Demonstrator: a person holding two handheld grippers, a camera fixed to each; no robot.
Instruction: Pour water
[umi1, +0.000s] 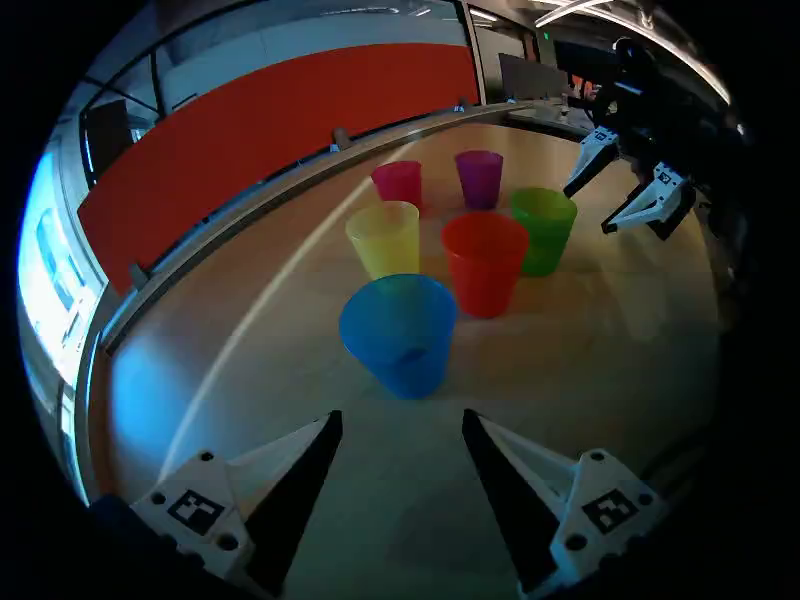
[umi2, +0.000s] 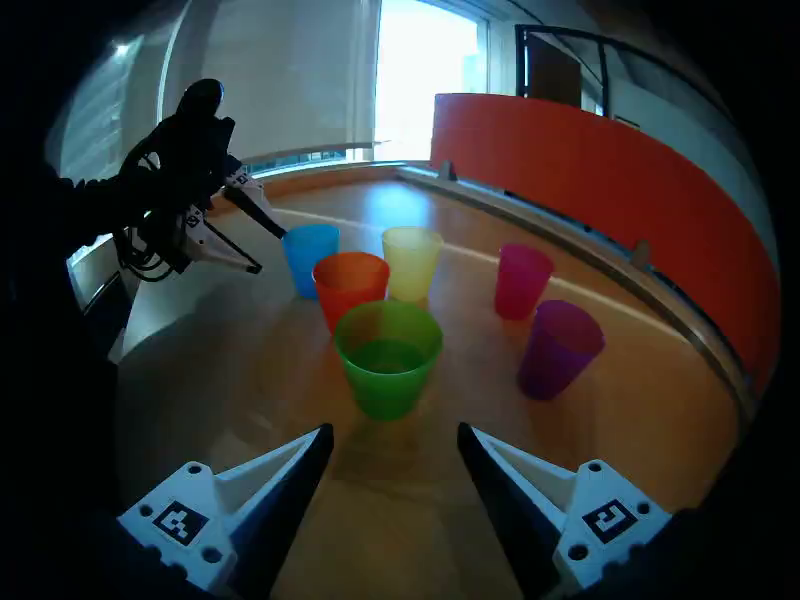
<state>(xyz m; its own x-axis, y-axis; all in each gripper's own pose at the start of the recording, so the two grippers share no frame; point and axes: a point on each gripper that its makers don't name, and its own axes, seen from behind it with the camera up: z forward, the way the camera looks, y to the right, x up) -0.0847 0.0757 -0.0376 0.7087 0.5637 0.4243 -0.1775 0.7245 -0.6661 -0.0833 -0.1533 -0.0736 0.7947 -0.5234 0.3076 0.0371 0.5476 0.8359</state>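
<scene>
Several plastic cups stand grouped on a light wooden table (umi1: 620, 340). In the left gripper view the blue cup (umi1: 400, 335) is nearest, just ahead of my open left gripper (umi1: 400, 425). Behind it stand the orange cup (umi1: 485, 262), yellow cup (umi1: 385, 238), green cup (umi1: 543, 230), pink cup (umi1: 399, 184) and purple cup (umi1: 479, 178). In the right gripper view the green cup (umi2: 388, 358) is directly ahead of my open right gripper (umi2: 395, 432), with the purple cup (umi2: 558, 348) to its right. The left gripper (umi2: 270, 250) appears beside the blue cup (umi2: 309, 258). The right gripper (umi1: 590, 210) hovers beyond the green cup.
A red wall panel (umi1: 270, 130) runs along the table's far edge behind a metal rail (umi1: 260, 200). A bright window (umi2: 430, 80) lies beyond the table. A person's dark sleeve and hand (umi2: 170, 170) hold the left gripper. Bare tabletop (umi2: 640, 420) surrounds the cups.
</scene>
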